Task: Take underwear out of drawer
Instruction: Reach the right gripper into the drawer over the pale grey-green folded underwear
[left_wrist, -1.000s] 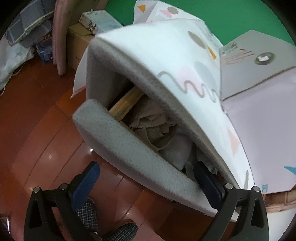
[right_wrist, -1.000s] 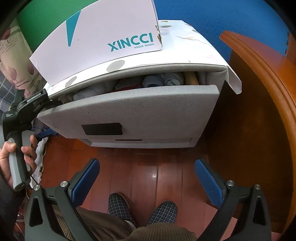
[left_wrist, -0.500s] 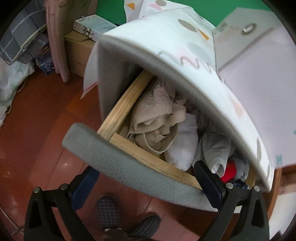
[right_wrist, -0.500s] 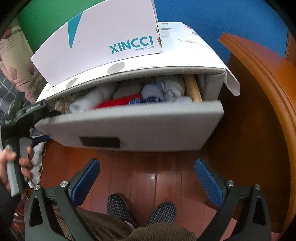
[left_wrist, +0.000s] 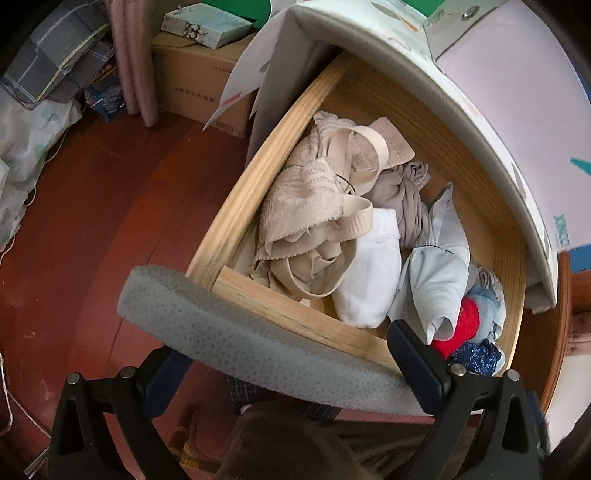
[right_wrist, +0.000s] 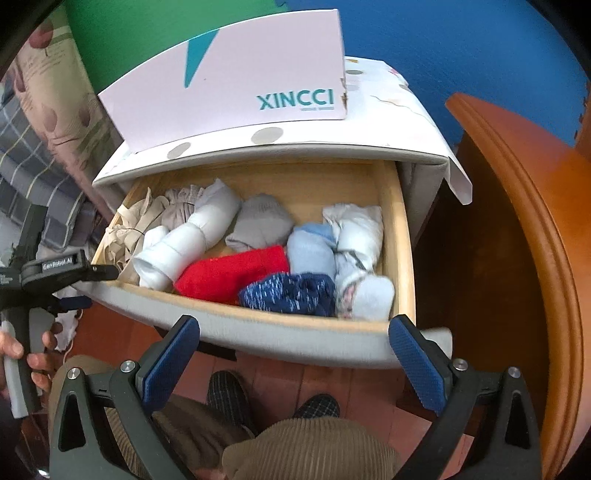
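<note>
The drawer with wooden sides and a grey padded front stands pulled far out of the small cabinet. Beige lace underwear lies at its left end, beside a white roll. A red piece, a navy speckled piece and pale blue and grey rolls fill the right half. My left gripper is open and straddles the grey front near its left end: one finger inside the drawer, the other outside. My right gripper is open just before the front, holding nothing.
A pink XINCCI shoe box sits on the cabinet top. Brown wooden furniture stands close on the right. A cardboard box and bedding lie to the left. The person's checked slippers are on the red wooden floor below the drawer.
The drawer has slid much farther out toward the person, with my left gripper hooked over its front. The clothes inside now show fully. The right gripper stayed in place.
</note>
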